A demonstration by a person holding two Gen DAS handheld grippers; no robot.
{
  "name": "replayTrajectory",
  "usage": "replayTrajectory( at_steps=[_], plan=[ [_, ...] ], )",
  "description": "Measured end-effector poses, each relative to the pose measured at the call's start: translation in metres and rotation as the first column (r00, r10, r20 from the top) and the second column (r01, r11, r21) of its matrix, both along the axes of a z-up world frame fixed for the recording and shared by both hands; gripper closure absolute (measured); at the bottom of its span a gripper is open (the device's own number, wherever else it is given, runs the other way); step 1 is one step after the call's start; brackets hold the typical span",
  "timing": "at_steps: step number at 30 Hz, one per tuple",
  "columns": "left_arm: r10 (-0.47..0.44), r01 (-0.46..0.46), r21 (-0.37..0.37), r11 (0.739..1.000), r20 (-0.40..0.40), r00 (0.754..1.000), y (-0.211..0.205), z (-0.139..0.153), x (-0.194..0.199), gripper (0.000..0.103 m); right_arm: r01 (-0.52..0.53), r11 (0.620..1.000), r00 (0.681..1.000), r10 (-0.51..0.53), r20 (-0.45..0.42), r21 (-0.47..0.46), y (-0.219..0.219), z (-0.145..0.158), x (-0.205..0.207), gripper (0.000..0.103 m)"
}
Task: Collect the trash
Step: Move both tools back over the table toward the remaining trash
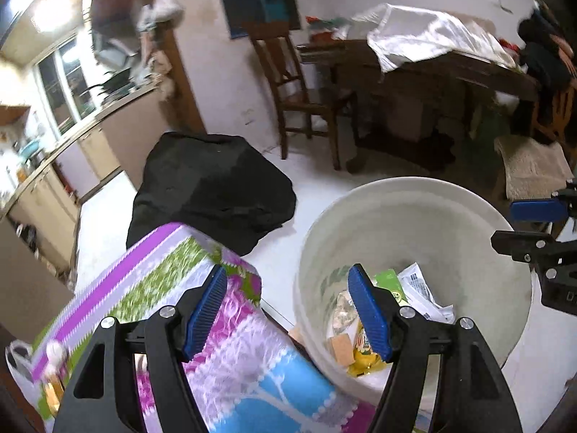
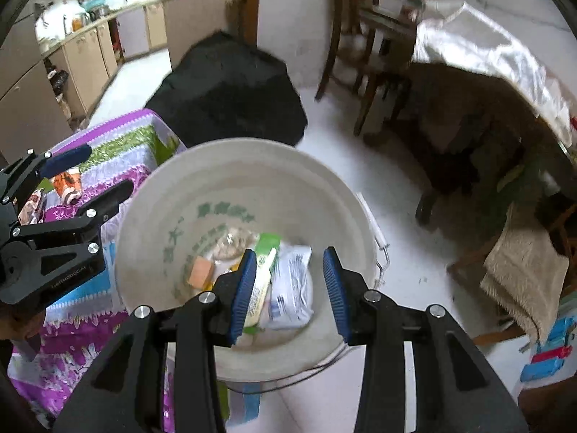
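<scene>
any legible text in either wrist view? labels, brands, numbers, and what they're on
None fully readable.
Bucket inner wall: green characters, blurred.
White packet in the bucket: blue print, too small.
Green-and-white wrapper: print blurred.
Yellow wrapper: unreadable.
Left gripper body: small white lettering, upside down, not legible.

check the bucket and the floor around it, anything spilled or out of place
Nothing looks spilled: the wrappers and orange sponge lie inside the white bucket. The one oddity is a black bag slumped on the floor behind it.
</scene>
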State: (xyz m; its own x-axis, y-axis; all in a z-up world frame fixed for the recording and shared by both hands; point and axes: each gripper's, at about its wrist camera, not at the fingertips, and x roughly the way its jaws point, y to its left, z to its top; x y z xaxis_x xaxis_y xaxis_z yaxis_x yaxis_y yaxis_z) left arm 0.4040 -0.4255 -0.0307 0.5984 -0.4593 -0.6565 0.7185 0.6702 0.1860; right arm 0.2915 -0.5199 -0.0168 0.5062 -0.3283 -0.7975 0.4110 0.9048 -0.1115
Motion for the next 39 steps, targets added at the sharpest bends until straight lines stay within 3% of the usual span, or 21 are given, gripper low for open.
replayTrajectory(
  at_steps=[5,14,22,26,29,34,39],
  plan=[
    [0.090,-0.090,0.007,0.996,0.047,0.995,0.035,-0.009,-0.015,0.033,0.006,0.994,0.993,0.006,0.115,-0.109,0.035,-0.007,-0.015,0.066],
    [0.217,-0.218,0.001,0.976,0.085,0.972,0.120,-0.026,-0.039,0.029,-0.046,0.992,0.972,0.070,0.223,-0.113,0.096,-0.027,-0.035,0.065],
    [0.355,-0.355,0.012,0.935,0.014,0.935,0.230,-0.059,-0.057,0.029,-0.180,0.980,0.964,0.194,0.184,-0.089,0.174,-0.059,-0.037,0.062],
    [0.457,-0.457,0.001,0.889,-0.021,0.889,0.295,-0.075,-0.066,0.028,-0.274,0.957,0.950,0.285,0.127,-0.096,0.216,-0.075,-0.030,0.062],
    [0.541,-0.542,-0.011,0.841,-0.041,0.840,0.344,-0.085,-0.072,0.027,-0.341,0.937,0.932,0.347,0.104,-0.072,0.245,-0.083,-0.021,0.062],
    [0.670,-0.672,-0.011,0.740,-0.079,0.739,0.422,-0.094,-0.069,0.027,-0.407,0.913,0.908,0.406,0.105,-0.008,0.281,-0.088,0.008,0.062],
    [0.754,-0.760,-0.057,0.648,-0.097,0.650,0.471,-0.083,-0.053,0.025,-0.455,0.887,0.887,0.443,0.128,0.079,0.313,-0.086,0.046,0.062]
  ],
)
